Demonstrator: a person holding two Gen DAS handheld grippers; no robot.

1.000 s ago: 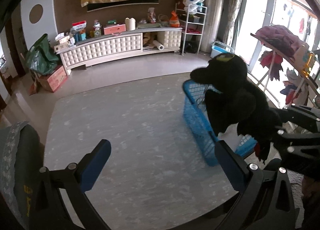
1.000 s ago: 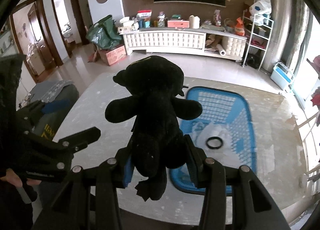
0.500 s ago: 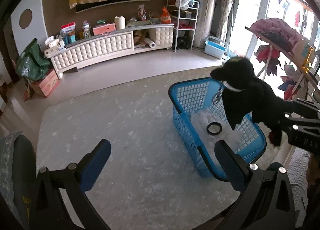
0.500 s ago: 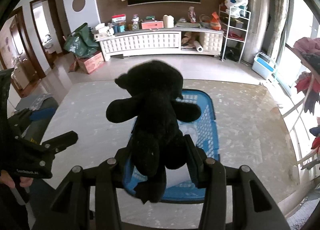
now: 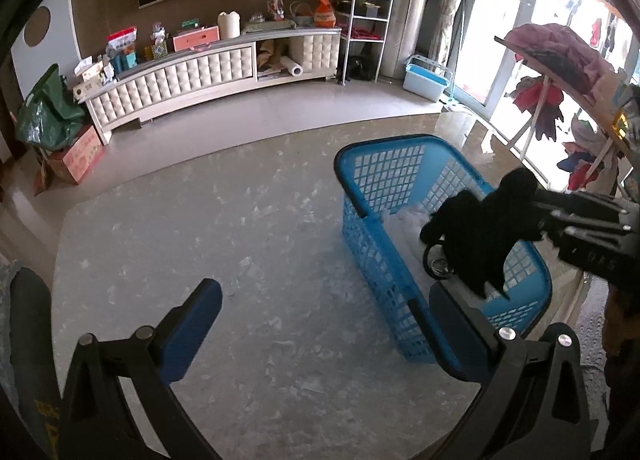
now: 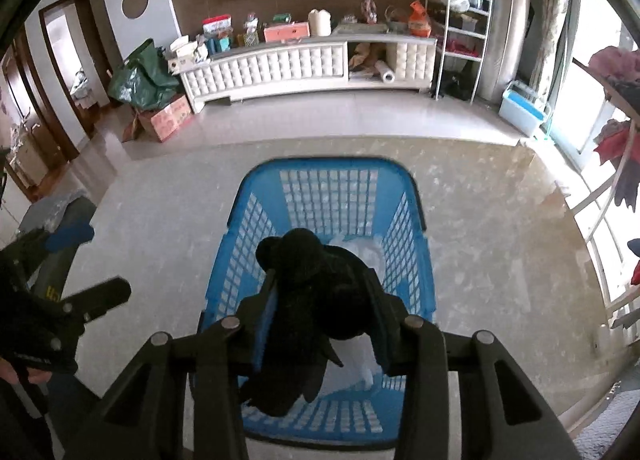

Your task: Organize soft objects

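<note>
The right gripper point(image 6: 324, 304) is pinching a black plush toy animal point(image 6: 312, 300) between its two black fingers, its jaws closing on the soft body. It is holding the toy inside the open top of a blue plastic lattice laundry basket point(image 6: 404, 228), with the toy's head pointing towards the far wall of the basket and its legs dangling near the near rim. From the left wrist view, the toy point(image 5: 484, 236) is hanging over the middle of the basket point(image 5: 372, 244), above a white crumpled soft item point(image 5: 404, 220) and a black ring-shaped object point(image 5: 436, 264) lying on the basket floor.

The left gripper point(image 5: 324, 324) is hovering over the grey marbled tabletop point(image 5: 200, 228) just beside the basket, its blue-padded fingers point(image 5: 192, 320) spread wide with nothing between them. The basket is standing on that tabletop, towards its window side. Behind it, a long white tufted cabinet point(image 6: 280, 64) is running along the brown wall.
</note>
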